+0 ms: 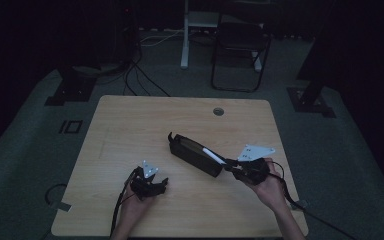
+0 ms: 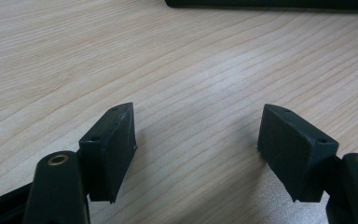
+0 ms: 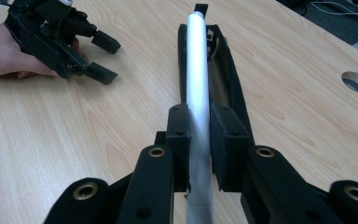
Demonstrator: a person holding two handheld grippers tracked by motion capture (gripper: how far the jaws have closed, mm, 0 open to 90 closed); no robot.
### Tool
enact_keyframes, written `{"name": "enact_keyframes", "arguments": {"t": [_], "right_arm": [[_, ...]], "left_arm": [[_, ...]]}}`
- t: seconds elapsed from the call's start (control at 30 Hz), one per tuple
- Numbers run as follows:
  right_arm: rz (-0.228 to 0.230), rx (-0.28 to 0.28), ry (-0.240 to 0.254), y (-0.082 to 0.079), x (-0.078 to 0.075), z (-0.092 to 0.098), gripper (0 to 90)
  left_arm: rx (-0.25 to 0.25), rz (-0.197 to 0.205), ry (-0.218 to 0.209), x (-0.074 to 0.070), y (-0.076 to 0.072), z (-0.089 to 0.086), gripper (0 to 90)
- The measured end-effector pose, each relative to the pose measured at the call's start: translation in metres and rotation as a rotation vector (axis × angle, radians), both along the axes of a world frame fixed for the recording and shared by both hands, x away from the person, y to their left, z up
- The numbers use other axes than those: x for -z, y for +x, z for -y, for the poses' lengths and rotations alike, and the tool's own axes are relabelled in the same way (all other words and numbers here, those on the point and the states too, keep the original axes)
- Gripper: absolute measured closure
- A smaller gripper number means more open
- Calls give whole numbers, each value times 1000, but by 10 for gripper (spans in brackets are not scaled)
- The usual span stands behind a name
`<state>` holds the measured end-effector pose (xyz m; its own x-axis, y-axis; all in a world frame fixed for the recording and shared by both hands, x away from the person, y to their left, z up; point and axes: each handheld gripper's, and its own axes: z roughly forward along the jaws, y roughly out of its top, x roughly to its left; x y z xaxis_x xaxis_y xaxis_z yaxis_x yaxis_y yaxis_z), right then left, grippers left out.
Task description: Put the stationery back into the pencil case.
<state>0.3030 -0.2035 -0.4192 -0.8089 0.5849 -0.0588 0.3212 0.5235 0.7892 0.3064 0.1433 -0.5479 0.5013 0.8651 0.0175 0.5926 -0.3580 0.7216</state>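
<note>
Pen: thin white plastic pen [image 3: 198, 74] — light, stiff, slippery; grip its near end.
Case: long black soft pencil case [image 1: 196, 154], mid-desk.
Right gripper [image 3: 200, 154]: holding pen.
Left gripper [image 2: 196, 144]: wide, empty.

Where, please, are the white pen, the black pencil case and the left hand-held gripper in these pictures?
white pen [image 3: 198, 74], right gripper view, middle of its barrel.
black pencil case [image 1: 192, 155], high view, its side wall.
left hand-held gripper [image 2: 196, 135], left gripper view, midway between its open fingertips.

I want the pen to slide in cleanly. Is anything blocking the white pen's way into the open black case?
Nothing visible blocks it. The right hand-held gripper holds the white cylindrical pen lengthwise over the long black fabric case, whose opening looks clear.
</note>
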Motion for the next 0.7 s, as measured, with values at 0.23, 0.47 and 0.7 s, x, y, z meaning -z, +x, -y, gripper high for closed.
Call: {"name": "enact_keyframes", "arguments": {"t": [0.23,0.47,0.7], "right_arm": [[2,8,2,4,-1,1,786],[4,17,5,9,-4,3,786],[0,25,5,13,-3,5,786]], "left_arm": [[0,0,0,0,0,0,283],[0,0,0,0,0,0,283],[0,0,0,0,0,0,283]]}}
